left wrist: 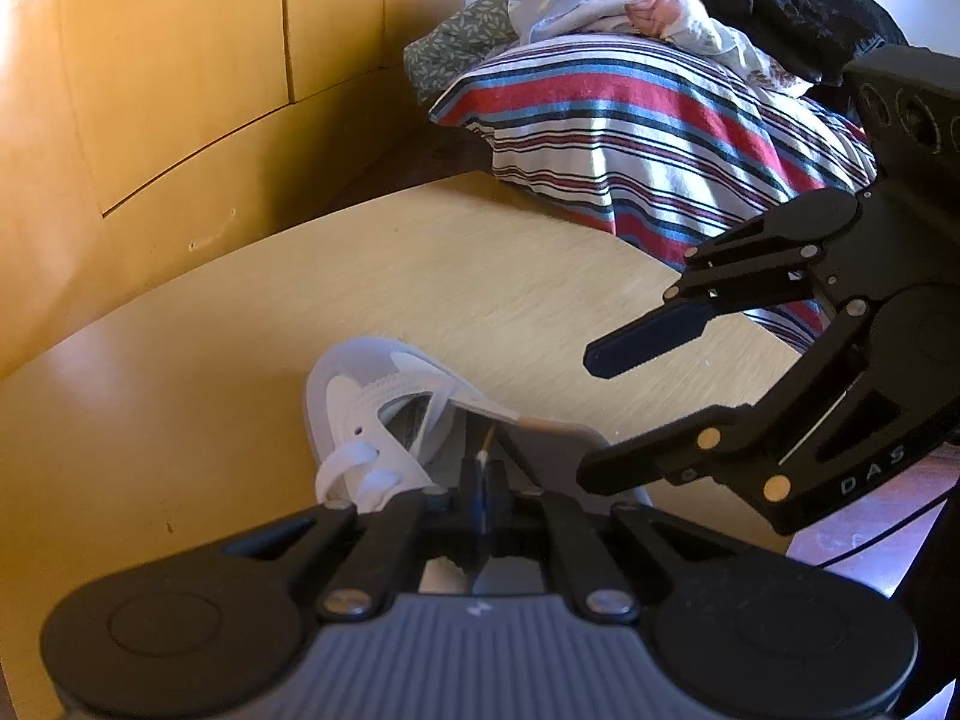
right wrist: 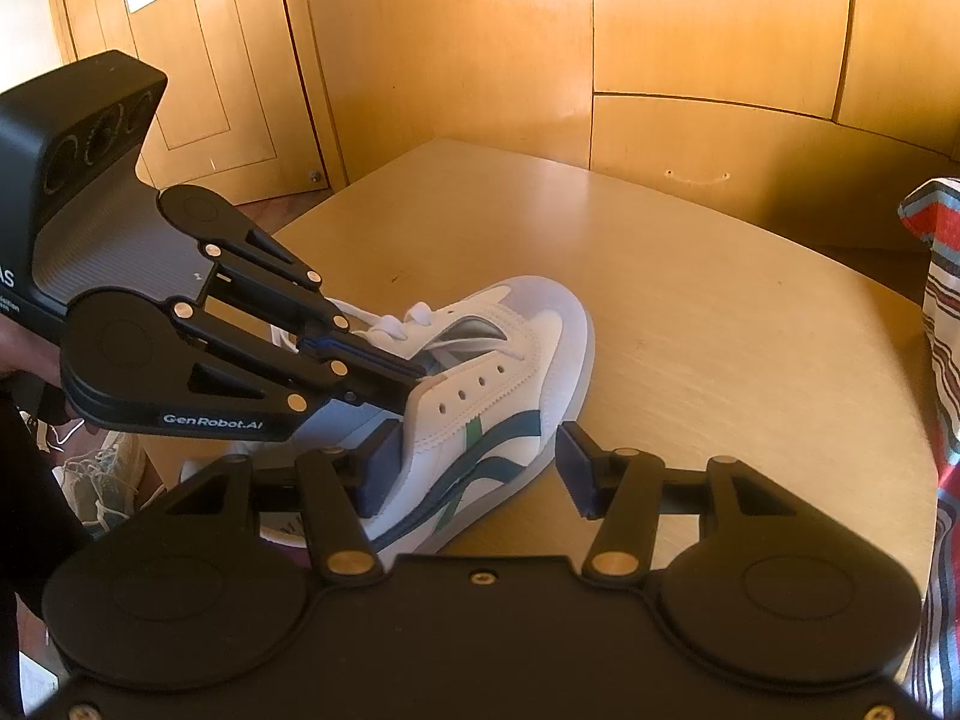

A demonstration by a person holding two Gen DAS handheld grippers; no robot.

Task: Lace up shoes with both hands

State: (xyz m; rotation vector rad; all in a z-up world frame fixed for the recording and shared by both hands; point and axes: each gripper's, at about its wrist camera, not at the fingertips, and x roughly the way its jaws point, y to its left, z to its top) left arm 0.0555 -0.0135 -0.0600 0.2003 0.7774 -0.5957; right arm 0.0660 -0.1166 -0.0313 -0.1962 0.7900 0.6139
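Shoe: white, blue-green stripes, on surface
Lace: white, partly threaded
Left gripper: jaws clenched, lace tip apparently between
Right gripper: jaws released, straddling shoe

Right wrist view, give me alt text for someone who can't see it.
A white sneaker with dark blue and green side stripes lies on a wooden table, its white lace only partly threaded. The left gripper, fingers shut, reaches in over the shoe's opening, while the right gripper hangs open in the foreground around the shoe's side.
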